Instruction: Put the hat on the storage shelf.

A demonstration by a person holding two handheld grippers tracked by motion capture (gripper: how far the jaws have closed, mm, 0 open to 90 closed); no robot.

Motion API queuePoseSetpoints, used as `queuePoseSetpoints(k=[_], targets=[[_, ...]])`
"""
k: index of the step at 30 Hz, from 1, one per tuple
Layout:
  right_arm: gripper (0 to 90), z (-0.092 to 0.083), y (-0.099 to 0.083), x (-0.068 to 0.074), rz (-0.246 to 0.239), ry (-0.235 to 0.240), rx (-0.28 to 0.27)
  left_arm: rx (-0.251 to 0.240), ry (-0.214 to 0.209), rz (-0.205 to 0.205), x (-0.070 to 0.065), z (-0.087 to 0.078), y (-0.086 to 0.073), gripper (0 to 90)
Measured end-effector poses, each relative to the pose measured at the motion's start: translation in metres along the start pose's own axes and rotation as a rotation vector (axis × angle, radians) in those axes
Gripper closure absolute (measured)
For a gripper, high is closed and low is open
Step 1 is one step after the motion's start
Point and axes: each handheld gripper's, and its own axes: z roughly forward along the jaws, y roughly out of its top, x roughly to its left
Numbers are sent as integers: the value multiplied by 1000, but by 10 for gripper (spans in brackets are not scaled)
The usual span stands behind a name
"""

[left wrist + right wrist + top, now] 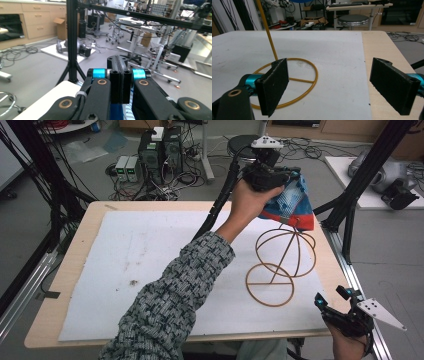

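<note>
A knitted sleeve [165,305] patterned in black and grey-white is worn on the left arm. Both grippers are built in black: the left gripper [119,72] carries teal cylinders and brass-ringed screws, and a grey three-cornered plate [381,313] is mounted on the right gripper [329,82].

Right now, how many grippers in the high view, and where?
2. The left gripper is raised past the table's far edge, shut on the blue and orange cloth above the wire stand. The right gripper, open, sits at the near right corner.
</note>
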Motion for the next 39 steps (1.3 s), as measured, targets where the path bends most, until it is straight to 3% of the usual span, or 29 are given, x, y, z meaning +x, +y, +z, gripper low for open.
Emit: queuePoseSetpoints(k=[7,16,21,30,39], targets=[[147,0,0,0,-3,0,6,29,-23,14,-17,-3,1,895],[146,0,0,0,-3,-1,6,76,-87,36,-39,-2,-7,894],[146,0,0,0,0,-1,2,91,-96,84,-50,-3,-10,894],[147,0,0,0,4,-1,2,111,-97,120,-57,-9,-27,894],[148,0,0,1,7,1,9,115,-127,114,-66,-15,-39,894]])
